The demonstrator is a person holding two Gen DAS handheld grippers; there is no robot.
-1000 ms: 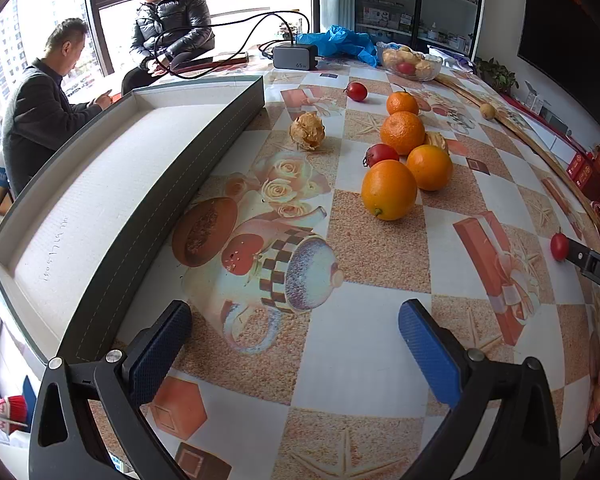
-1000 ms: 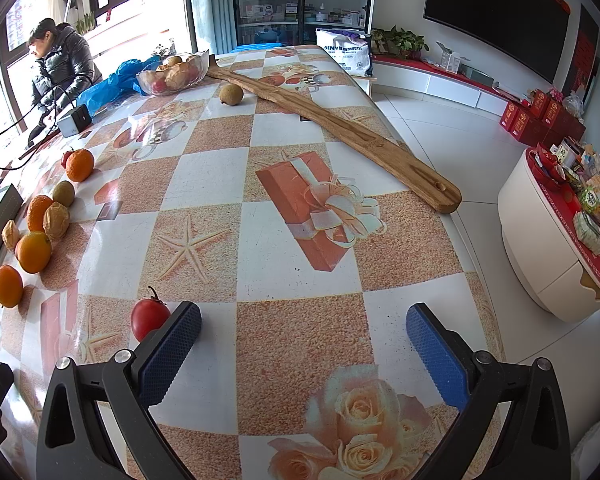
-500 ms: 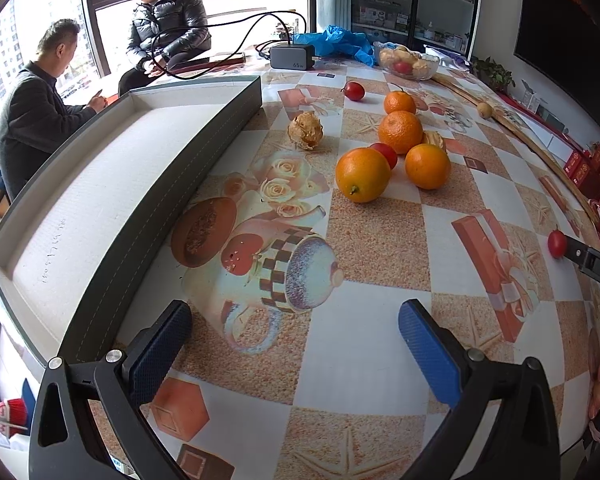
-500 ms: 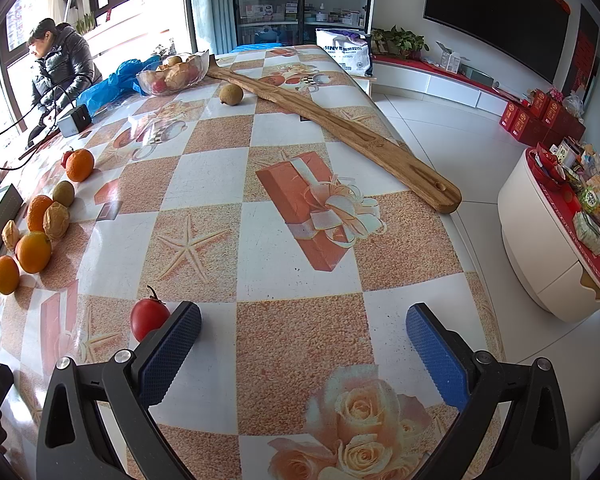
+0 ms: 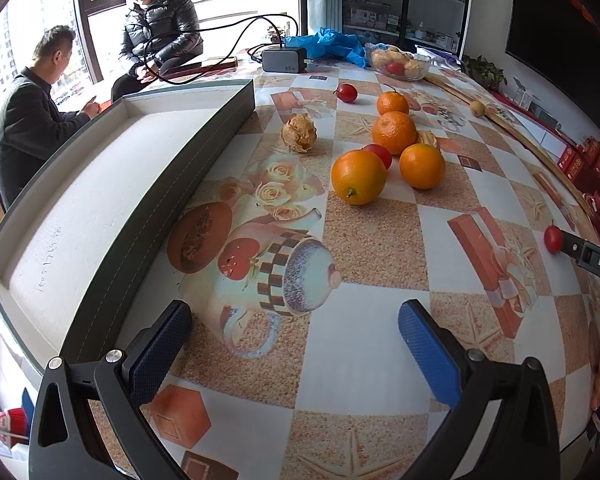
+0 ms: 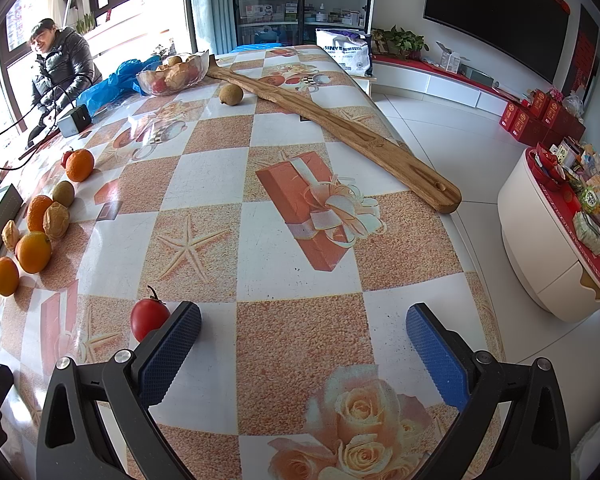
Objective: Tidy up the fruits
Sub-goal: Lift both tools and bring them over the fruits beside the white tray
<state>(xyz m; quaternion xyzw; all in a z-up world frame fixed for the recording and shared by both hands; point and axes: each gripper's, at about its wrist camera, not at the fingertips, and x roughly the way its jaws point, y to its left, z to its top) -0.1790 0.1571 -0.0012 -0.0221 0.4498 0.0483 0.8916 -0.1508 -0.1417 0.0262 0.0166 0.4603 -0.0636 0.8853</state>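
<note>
Several oranges cluster mid-table in the left wrist view; the nearest orange lies well ahead of my open, empty left gripper. A red tomato hides behind it, and a wrinkled brown fruit sits closer to the long grey tray on the left. In the right wrist view a red tomato rests just beside the left finger of my open right gripper, outside the jaws. The same oranges line the left edge there.
A glass bowl of fruit, a blue plastic bag and a charger with cable stand at the table's far end. A long wooden board lies along the right edge. Two people sit by the window beyond the tray.
In the left wrist view the nearest orange has shifted left and away from me, toward the tray. The right wrist view is unchanged apart from that orange drifting at its left edge.
</note>
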